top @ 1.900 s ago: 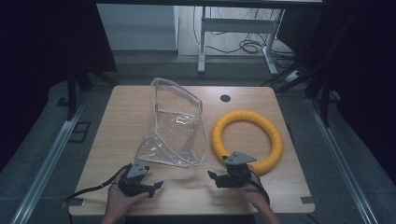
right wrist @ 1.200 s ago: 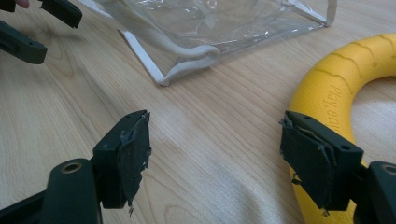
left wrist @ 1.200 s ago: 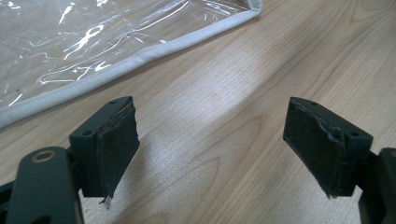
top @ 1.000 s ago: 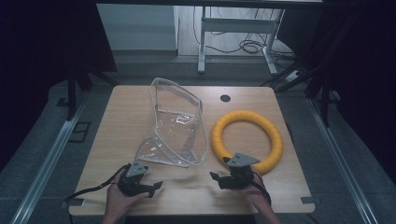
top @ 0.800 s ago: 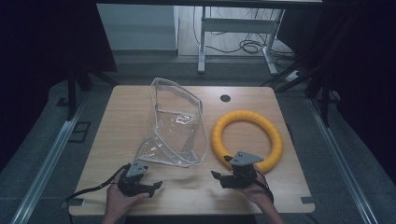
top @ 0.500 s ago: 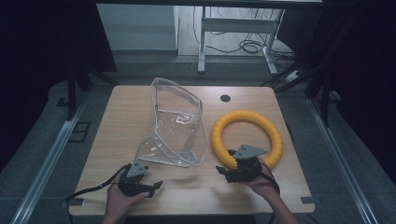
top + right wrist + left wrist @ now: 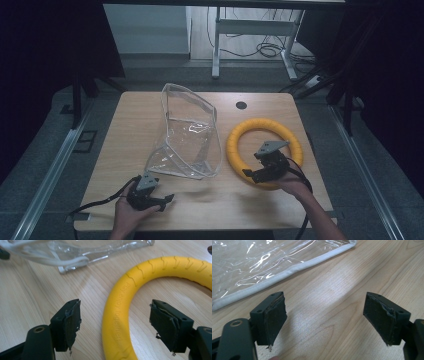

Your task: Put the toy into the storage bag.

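Observation:
A yellow foam ring (image 7: 265,150) lies flat on the right half of the wooden table (image 7: 125,130). A clear plastic bag with white piping (image 7: 187,135) stands open at the middle. My right gripper (image 7: 254,175) hovers open over the ring's near left arc, and in the right gripper view the ring (image 7: 120,305) runs between its jaws (image 7: 115,326). My left gripper (image 7: 164,201) rests open near the front left edge, just short of the bag's piped edge (image 7: 284,275), with bare wood between its pads (image 7: 324,320).
A dark round grommet hole (image 7: 241,105) sits at the table's back edge. Cables trail from both grippers off the front edge. Metal desk legs (image 7: 216,45) and floor cables lie beyond the table; rails run along both sides.
My right gripper moved forward and to the right, from the bare wood at the front onto the ring's near left arc. The left gripper stayed put.

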Action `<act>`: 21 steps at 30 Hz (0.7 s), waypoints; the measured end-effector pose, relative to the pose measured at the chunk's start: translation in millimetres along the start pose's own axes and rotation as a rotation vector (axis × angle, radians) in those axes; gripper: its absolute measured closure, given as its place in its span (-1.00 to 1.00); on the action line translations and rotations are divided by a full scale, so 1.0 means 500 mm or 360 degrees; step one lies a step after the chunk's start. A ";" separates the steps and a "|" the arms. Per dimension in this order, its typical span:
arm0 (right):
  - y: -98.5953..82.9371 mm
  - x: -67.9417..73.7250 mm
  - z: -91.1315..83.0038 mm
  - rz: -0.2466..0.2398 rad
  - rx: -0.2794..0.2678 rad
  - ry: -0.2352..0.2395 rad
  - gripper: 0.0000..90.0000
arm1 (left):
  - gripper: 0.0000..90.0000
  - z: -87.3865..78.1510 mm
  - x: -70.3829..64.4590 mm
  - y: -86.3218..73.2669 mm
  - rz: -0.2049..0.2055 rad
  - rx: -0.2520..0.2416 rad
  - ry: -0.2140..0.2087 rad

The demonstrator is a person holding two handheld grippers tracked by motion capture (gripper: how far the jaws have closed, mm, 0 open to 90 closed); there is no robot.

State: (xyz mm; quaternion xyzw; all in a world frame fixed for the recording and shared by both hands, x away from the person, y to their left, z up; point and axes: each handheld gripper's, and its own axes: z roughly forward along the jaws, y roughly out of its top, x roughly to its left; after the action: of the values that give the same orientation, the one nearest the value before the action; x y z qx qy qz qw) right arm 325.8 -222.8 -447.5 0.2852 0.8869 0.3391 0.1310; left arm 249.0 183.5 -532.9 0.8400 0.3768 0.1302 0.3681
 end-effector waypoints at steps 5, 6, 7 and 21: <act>0.008 -0.008 0.003 -0.0026 0.0073 0.0009 -0.39 | -0.59 0.003 0.000 0.000 0.0005 0.0008 -0.0004; 0.009 -0.010 0.003 -0.0030 0.0085 0.0013 -0.38 | -0.59 0.003 0.000 0.000 0.0007 0.0010 -0.0004; 0.009 -0.010 0.003 -0.0030 0.0085 0.0013 -0.38 | -0.59 0.003 0.000 0.000 0.0007 0.0010 -0.0004; 0.010 -0.019 0.038 -0.0113 0.0424 0.0061 -0.39 | -0.59 0.003 0.000 -0.001 0.0006 0.0011 -0.0005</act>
State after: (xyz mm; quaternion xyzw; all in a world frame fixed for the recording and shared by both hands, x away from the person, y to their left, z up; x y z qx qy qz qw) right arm 343.7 -215.4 -457.8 0.2622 0.9359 0.2188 0.0870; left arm 249.6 182.7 -534.1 0.8422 0.3751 0.1282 0.3655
